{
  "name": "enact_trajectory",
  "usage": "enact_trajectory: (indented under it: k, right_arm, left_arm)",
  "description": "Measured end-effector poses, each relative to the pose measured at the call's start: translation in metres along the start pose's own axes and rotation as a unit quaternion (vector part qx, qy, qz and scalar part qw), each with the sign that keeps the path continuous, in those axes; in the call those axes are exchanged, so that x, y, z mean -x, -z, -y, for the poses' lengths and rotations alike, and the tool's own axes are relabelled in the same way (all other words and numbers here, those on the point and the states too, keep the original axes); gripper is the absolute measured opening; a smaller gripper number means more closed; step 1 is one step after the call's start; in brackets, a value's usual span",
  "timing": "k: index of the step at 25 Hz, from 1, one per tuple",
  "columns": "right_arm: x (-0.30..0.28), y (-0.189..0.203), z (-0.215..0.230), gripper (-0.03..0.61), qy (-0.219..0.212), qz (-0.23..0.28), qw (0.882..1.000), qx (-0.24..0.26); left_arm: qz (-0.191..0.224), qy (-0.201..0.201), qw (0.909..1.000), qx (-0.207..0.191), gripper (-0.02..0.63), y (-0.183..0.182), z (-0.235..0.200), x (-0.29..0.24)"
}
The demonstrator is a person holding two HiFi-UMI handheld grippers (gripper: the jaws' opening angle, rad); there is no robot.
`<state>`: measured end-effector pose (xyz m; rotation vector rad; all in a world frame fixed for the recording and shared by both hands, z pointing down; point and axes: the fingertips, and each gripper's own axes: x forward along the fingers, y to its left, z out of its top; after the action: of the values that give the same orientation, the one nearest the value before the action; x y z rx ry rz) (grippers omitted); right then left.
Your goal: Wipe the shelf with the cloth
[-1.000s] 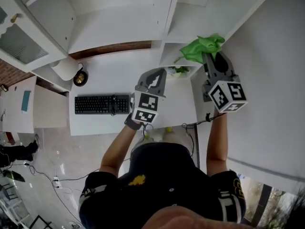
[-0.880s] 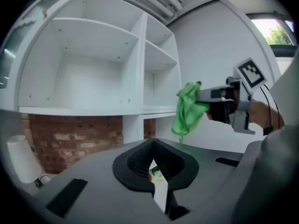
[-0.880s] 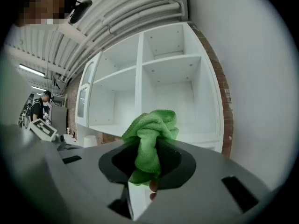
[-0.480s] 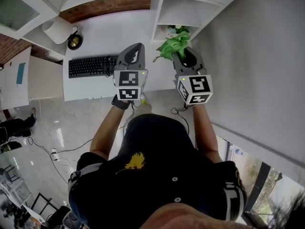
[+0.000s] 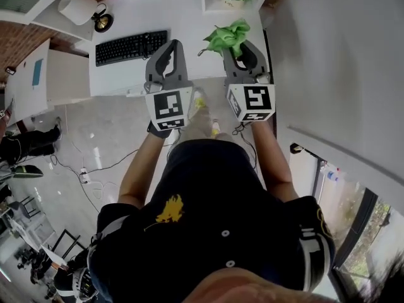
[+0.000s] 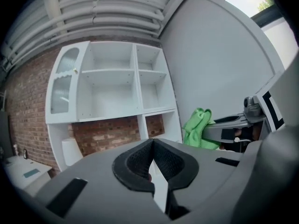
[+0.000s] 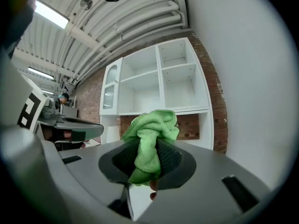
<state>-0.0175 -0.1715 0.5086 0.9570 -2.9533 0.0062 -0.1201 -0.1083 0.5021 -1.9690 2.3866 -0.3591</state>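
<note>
Holds both arms out ahead, elbows bent, side by side. Carries the left gripper (image 5: 170, 45) (image 6: 152, 146) with jaws closed tip to tip on nothing. Clamps the right gripper (image 5: 243, 45) (image 7: 150, 148) on a bunched green cloth (image 5: 228, 35) (image 7: 152, 129).

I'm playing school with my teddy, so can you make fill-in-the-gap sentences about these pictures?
The cloth is coloured ____. The gripper whose fingers pinch it is the ____ one. Behind the shelf is a wall of red ____. On the white desk lies a black ____.
Missing words: green; right; brick; keyboard.
</note>
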Motion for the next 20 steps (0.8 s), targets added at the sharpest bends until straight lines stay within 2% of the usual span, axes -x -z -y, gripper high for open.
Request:
enact_trajectory:
  k: [5, 10, 14, 20]
  right_arm:
    - [0.033, 0.01, -0.044, 0.077, -0.02, 0.001, 1.0, -0.011]
    - [0.065, -0.005, -0.106, 0.077, -0.049, 0.013, 0.999, 0.011]
    - [0.077, -0.014, -0.158, 0.077, -0.042, 0.025, 0.998, 0.033]
    - [0.099, -0.012, -0.254, 0.077, -0.015, 0.032, 0.998, 0.051]
  left_arm:
    - [-0.003, -0.03, 0.9995, -0.009, 0.01, 0.01, -0.014, 0.066]
    - [0.01, -0.056, 0.9984, -0.006, 0.011, 0.015, -0.04, 0.125]
    - [0.023, -0.059, 0.998, 0.008, 0.011, 0.029, -0.069, 0.168]
    - [0.039, -0.038, 0.9981, 0.027, 0.011, 0.057, -0.118, 0.246]
